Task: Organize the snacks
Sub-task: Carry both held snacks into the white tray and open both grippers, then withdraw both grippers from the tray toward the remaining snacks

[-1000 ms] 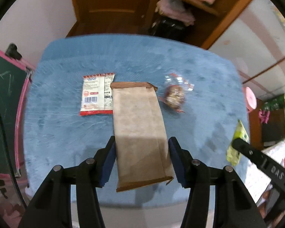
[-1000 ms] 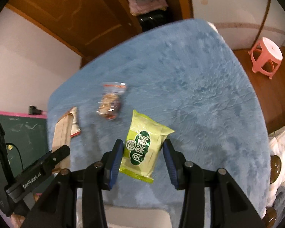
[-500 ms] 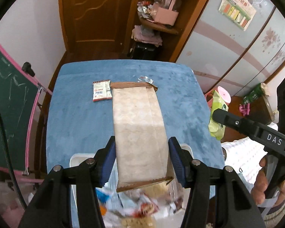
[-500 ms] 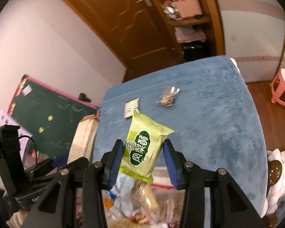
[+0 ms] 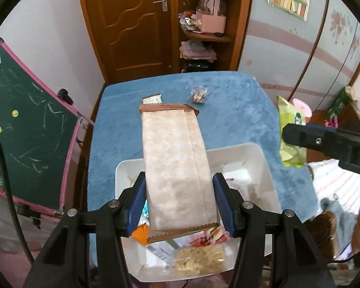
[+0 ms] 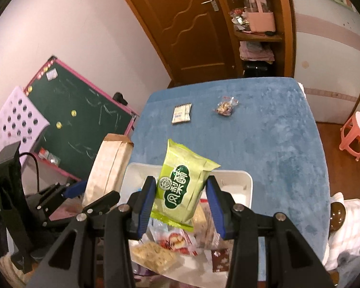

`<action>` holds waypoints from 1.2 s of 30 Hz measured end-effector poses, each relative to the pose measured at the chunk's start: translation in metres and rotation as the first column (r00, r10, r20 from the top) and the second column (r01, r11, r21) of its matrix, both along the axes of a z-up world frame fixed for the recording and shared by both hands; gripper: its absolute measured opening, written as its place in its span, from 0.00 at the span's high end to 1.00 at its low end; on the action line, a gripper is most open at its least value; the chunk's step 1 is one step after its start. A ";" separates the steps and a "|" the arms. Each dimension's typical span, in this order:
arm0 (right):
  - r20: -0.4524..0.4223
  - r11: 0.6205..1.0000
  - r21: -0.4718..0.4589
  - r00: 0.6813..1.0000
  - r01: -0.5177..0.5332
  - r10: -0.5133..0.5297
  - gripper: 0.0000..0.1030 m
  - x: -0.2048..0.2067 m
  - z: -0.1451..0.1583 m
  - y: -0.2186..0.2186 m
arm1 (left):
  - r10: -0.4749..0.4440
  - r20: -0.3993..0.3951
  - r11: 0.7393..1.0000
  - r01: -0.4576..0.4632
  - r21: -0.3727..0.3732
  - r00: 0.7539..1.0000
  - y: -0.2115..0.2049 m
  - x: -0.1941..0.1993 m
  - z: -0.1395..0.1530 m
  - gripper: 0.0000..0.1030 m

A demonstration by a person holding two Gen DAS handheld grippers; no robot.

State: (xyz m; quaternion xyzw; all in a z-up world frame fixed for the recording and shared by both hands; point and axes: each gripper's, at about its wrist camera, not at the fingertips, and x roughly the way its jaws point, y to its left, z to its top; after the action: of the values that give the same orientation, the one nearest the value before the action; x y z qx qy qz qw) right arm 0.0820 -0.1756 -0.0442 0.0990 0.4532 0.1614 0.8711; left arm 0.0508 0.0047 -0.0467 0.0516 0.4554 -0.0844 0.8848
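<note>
My left gripper (image 5: 179, 202) is shut on a long beige snack packet (image 5: 174, 165) with a brown sealed end, held above the white bin (image 5: 264, 158). In the right wrist view my right gripper (image 6: 180, 204) is shut on a green snack packet (image 6: 181, 187), also over the white bin (image 6: 248, 182), which holds several wrapped snacks. The green packet (image 5: 291, 129) and the right gripper's black body show at the right of the left wrist view. Far off on the blue table lie a small white packet (image 6: 182, 113) and a clear wrapped snack (image 6: 225, 106).
The blue plush table top (image 6: 276, 144) stretches beyond the bin. A green chalkboard with a pink frame (image 5: 28, 129) leans left of the table. A pink stool (image 6: 355, 134) stands on the floor at the right. A wooden door (image 5: 136, 24) and shelves are behind.
Both grippers have pulled back and risen from the table with their packets. The white bin of snacks has come into view beneath them, and the two leftover snacks now look far away.
</note>
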 end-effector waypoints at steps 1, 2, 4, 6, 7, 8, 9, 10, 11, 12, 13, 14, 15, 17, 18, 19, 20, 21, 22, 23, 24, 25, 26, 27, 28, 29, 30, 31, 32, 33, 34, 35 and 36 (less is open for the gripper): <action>-0.005 1.000 -0.010 1.000 -0.008 0.008 0.58 -0.003 -0.003 0.002 | 0.001 -0.001 1.000 -0.001 0.020 1.000 -0.001 -0.003 -0.005 0.49; -0.012 1.000 -0.020 1.000 -0.016 0.015 0.58 -0.006 -0.007 0.004 | 0.001 -0.007 0.999 -0.001 0.032 1.000 -0.003 -0.005 -0.011 0.49; -0.027 0.999 -0.036 0.999 -0.030 0.029 0.58 -0.011 -0.015 0.008 | -0.001 -0.042 0.999 0.003 0.034 0.999 -0.005 -0.010 -0.023 0.48; -0.047 0.997 -0.061 0.998 -0.051 0.048 0.58 -0.015 -0.024 0.013 | 0.003 -0.079 1.000 -0.001 0.029 0.997 -0.006 -0.010 -0.035 0.48; -0.060 0.995 -0.077 0.997 -0.061 0.057 0.58 -0.016 -0.029 0.016 | 0.004 -0.096 1.000 -0.001 0.027 0.995 -0.007 -0.011 -0.040 0.48; -0.074 0.993 -0.088 0.995 -0.073 0.067 0.58 -0.018 -0.034 0.018 | 0.004 -0.106 1.000 -0.001 0.026 0.994 -0.006 -0.013 -0.044 0.48; -0.088 0.991 -0.100 0.993 -0.088 0.079 0.58 -0.019 -0.039 0.022 | 0.005 -0.114 1.000 -0.002 0.025 0.993 -0.007 -0.015 -0.048 0.48; -0.099 0.988 -0.117 0.991 -0.100 0.089 0.58 -0.021 -0.044 0.025 | 0.005 -0.118 1.000 -0.002 0.028 0.993 -0.008 -0.016 -0.051 0.48; -0.110 0.985 -0.131 0.989 -0.110 0.095 0.58 -0.023 -0.049 0.028 | 0.005 -0.119 0.999 -0.002 0.032 0.993 -0.009 -0.017 -0.053 0.48; -0.120 0.983 -0.139 0.988 -0.118 0.101 0.58 -0.025 -0.052 0.030 | 0.006 -0.119 0.999 -0.002 0.037 0.993 -0.009 -0.018 -0.054 0.48; -0.133 0.981 -0.143 0.985 -0.127 0.108 0.57 -0.026 -0.056 0.032 | 0.007 -0.117 0.999 -0.002 0.042 0.993 -0.010 -0.018 -0.055 0.48; -0.146 0.980 -0.147 0.983 -0.135 0.113 0.57 -0.026 -0.060 0.033 | 0.007 -0.115 0.999 -0.002 0.045 0.993 -0.011 -0.018 -0.056 0.48; -0.152 0.979 -0.151 0.982 -0.138 0.115 0.57 -0.027 -0.062 0.034 | 0.007 -0.114 0.999 -0.001 0.048 0.993 -0.012 -0.018 -0.056 0.48; -0.162 0.976 -0.165 0.980 -0.144 0.117 0.57 -0.027 -0.065 0.035 | 0.007 -0.110 0.998 -0.001 0.058 0.994 -0.013 -0.020 -0.056 0.50; -0.165 0.974 -0.172 0.979 -0.145 0.117 0.57 -0.028 -0.066 0.035 | 0.007 -0.108 0.998 0.000 0.065 0.994 -0.014 -0.020 -0.057 0.60; -0.170 0.973 -0.177 0.979 -0.146 0.116 0.57 -0.028 -0.067 0.035 | 0.005 -0.111 0.997 0.003 0.073 0.994 -0.016 -0.020 -0.059 0.64; -0.175 0.973 -0.178 0.978 -0.147 0.115 0.57 -0.028 -0.069 0.035 | 0.002 -0.118 0.997 0.007 0.076 0.993 -0.017 -0.020 -0.060 0.65; -0.181 0.973 -0.179 0.977 -0.148 0.115 0.56 -0.027 -0.070 0.035 | 0.003 -0.126 0.997 0.006 0.075 0.992 -0.018 -0.020 -0.062 0.65; -0.192 0.972 -0.182 0.975 -0.147 0.111 0.56 -0.027 -0.072 0.035 | 0.006 -0.131 0.997 0.004 0.076 0.991 -0.018 -0.020 -0.063 0.64; -0.205 0.972 -0.185 0.973 -0.146 0.107 0.56 -0.025 -0.074 0.035 | 0.013 -0.134 0.997 -0.003 0.079 0.991 -0.018 -0.020 -0.064 0.60; -0.219 0.972 -0.184 0.970 -0.144 0.102 0.55 -0.024 -0.077 0.034 | 0.018 -0.138 0.997 -0.006 0.081 0.990 -0.017 -0.019 -0.065 0.49; -0.226 0.974 -0.179 0.969 -0.141 0.099 0.53 -0.024 -0.079 0.033 | 0.021 -0.142 0.997 -0.009 0.083 0.990 -0.017 -0.019 -0.066 0.42; -0.233 0.975 -0.172 0.968 -0.137 0.095 0.51 -0.023 -0.080 0.031 | 0.025 -0.142 0.996 -0.013 0.085 0.990 -0.017 -0.019 -0.066 0.28; -0.239 0.978 -0.164 0.967 -0.132 0.090 0.47 -0.023 -0.081 0.029 | 0.027 -0.138 0.996 -0.016 0.086 0.990 -0.016 -0.020 -0.066 0.21; -0.240 0.979 -0.159 0.967 -0.129 0.088 0.45 -0.023 -0.082 0.029 | 0.025 -0.134 0.996 -0.014 0.083 0.991 -0.017 -0.020 -0.065 0.21; -0.240 0.980 -0.154 0.967 -0.126 0.086 0.44 -0.024 -0.082 0.028 | 0.023 -0.133 0.996 -0.012 0.084 0.991 -0.017 -0.020 -0.066 0.21; -0.242 0.980 -0.153 0.967 -0.123 0.084 0.43 -0.023 -0.082 0.027 | 0.024 -0.134 0.996 -0.012 0.089 0.991 -0.017 -0.019 -0.066 0.21; -0.245 0.981 -0.152 0.966 -0.121 0.082 0.43 -0.023 -0.083 0.027 | 0.027 -0.138 0.995 -0.014 0.096 0.990 -0.018 -0.018 -0.068 0.21; -0.249 0.981 -0.150 0.965 -0.121 0.081 0.43 -0.023 -0.084 0.027 | 0.027 -0.142 0.995 -0.014 0.097 0.990 -0.019 -0.018 -0.069 0.21; -0.253 0.981 -0.149 0.964 -0.121 0.081 0.43 -0.023 -0.085 0.027 | 0.027 -0.147 0.995 -0.013 0.096 0.989 -0.019 -0.018 -0.070 0.21; -0.256 0.981 -0.148 0.963 -0.122 0.082 0.43 -0.023 -0.085 0.027 | 0.026 -0.152 0.996 -0.011 0.094 0.988 -0.020 -0.017 -0.071 0.21; -0.257 0.981 -0.148 0.963 -0.123 0.082 0.43 -0.024 -0.086 0.027 | 0.025 -0.154 0.996 -0.010 0.093 0.988 -0.020 -0.017 -0.071 0.21; -0.258 0.981 -0.148 0.963 -0.122 0.081 0.43 -0.024 -0.086 0.027 | 0.024 -0.155 0.995 -0.010 0.094 0.988 -0.020 -0.016 -0.071 0.21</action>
State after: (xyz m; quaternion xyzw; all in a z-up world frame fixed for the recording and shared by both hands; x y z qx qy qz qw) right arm 0.0581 -0.1490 -0.1301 0.0236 0.5757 0.1547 0.8025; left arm 0.0343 -0.0157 -0.1182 0.0822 0.5271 -0.0592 0.8437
